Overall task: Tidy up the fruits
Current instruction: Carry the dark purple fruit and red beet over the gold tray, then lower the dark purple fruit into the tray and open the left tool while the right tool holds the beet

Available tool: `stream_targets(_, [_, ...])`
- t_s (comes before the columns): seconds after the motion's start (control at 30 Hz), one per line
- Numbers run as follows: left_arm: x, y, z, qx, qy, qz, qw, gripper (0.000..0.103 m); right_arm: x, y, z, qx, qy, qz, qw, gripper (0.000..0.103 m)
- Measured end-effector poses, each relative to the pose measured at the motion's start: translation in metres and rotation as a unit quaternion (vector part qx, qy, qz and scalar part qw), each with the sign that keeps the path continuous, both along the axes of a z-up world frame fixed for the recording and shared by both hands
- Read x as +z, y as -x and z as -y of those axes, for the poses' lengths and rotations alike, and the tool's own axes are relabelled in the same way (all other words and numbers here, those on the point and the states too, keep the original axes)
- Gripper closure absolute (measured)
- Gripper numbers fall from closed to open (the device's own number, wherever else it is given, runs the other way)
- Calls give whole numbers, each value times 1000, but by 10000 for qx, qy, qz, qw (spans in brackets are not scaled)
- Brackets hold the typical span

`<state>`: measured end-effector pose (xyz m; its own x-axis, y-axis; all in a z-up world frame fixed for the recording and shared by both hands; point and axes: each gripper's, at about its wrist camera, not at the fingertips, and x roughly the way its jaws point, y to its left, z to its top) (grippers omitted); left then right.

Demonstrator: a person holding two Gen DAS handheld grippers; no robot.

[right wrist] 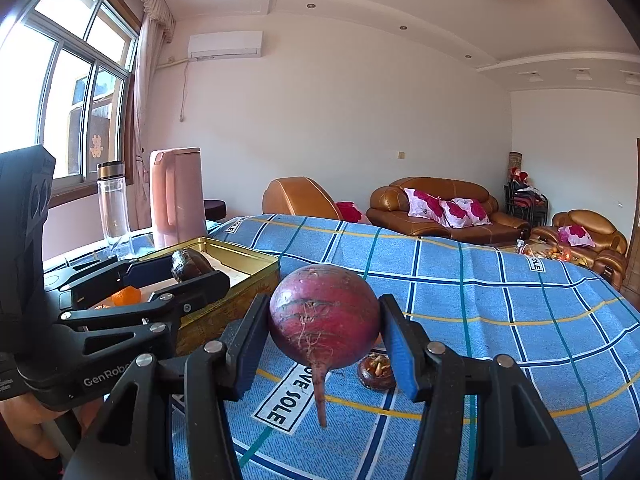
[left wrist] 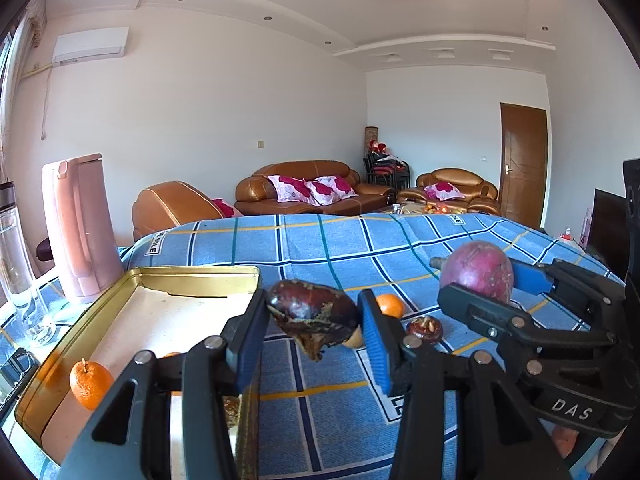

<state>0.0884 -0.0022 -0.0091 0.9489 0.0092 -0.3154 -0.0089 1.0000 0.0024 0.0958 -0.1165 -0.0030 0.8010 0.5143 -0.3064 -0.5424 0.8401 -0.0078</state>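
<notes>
My left gripper [left wrist: 314,330] is shut on a dark wrinkled fruit [left wrist: 314,314] and holds it above the blue checked cloth, at the right edge of a gold tin tray [left wrist: 192,276]. An orange [left wrist: 90,384] lies in the tray. My right gripper [right wrist: 324,338] is shut on a round red-purple root [right wrist: 324,322] with a thin tail, held above the cloth. It shows in the left wrist view [left wrist: 478,270] too. A second orange [left wrist: 390,305] and a small dark brown fruit [left wrist: 425,329] lie on the cloth between the grippers.
A pink kettle [left wrist: 82,228] and a clear bottle [left wrist: 18,264] stand left of the tray near the window. The table is covered by the blue checked cloth [right wrist: 500,300]. Brown sofas stand behind it.
</notes>
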Motion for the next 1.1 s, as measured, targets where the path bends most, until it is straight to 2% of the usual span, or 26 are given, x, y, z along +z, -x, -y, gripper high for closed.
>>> stream_targets(1.1, [-2, 20, -69, 526, 164, -70, 9985, 56, -2, 14, -77, 640, 313, 49, 9974, 47])
